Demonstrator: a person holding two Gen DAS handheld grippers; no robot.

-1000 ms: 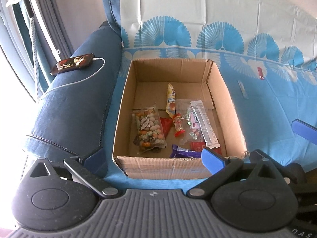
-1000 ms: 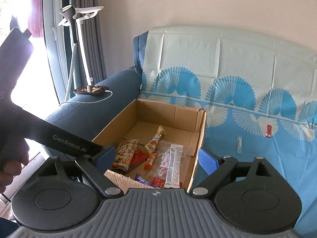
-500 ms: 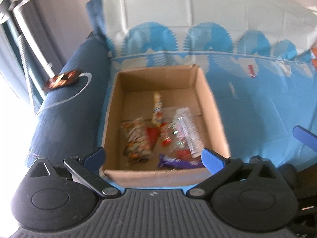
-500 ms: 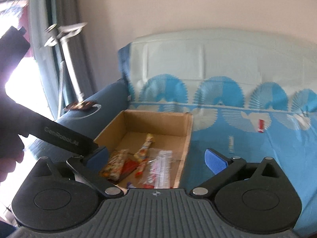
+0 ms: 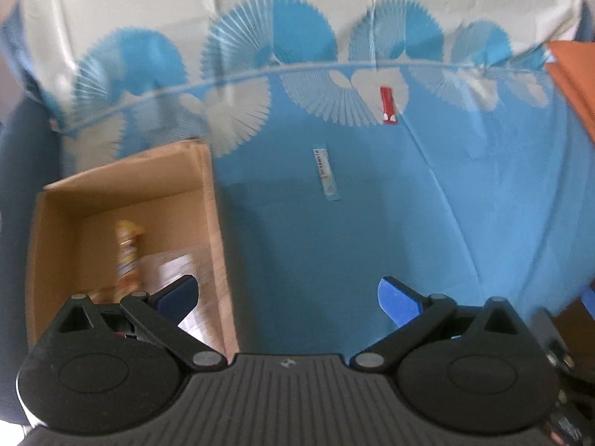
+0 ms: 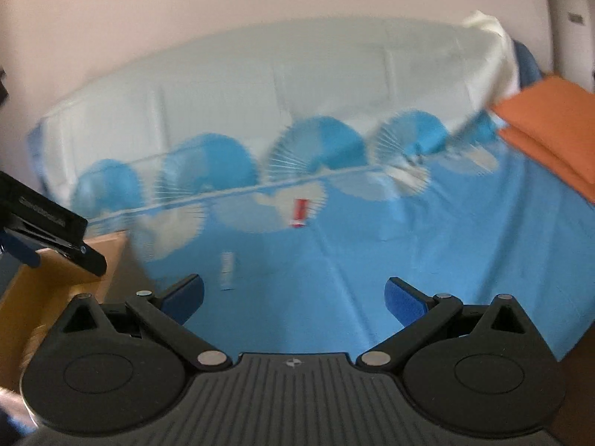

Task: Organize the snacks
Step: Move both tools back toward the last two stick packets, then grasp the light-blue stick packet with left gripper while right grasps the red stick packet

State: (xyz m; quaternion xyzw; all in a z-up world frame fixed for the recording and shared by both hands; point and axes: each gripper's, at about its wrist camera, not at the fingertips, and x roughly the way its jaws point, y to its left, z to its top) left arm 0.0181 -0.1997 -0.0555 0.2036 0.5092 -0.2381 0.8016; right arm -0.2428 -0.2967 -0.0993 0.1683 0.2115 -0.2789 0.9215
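Note:
A cardboard box (image 5: 214, 200) holding several snack packets stands at the left on the blue sheet, and its corner (image 6: 111, 252) shows in the right wrist view. Two small snack sticks lie loose on the sheet. One is pale blue (image 5: 326, 174) (image 6: 227, 271), the other red (image 5: 388, 106) (image 6: 300, 213) and farther back. My left gripper (image 5: 288, 299) hangs open over the box's right wall and the sheet, nothing between its fingers. My right gripper (image 6: 293, 299) is open wide and empty, pointing at the sheet with the pale stick just ahead of its left finger.
The sofa is covered by a sheet (image 5: 446, 204) with blue fan patterns. An orange cushion (image 6: 550, 130) (image 5: 574, 70) sits at the right end. The other gripper's black body (image 6: 48, 223) crosses the left edge of the right wrist view.
Both grippers have swung right, away from over the box toward the open sheet. The box has slid to the left of both views and the two loose sticks now lie ahead. Right jaws widened.

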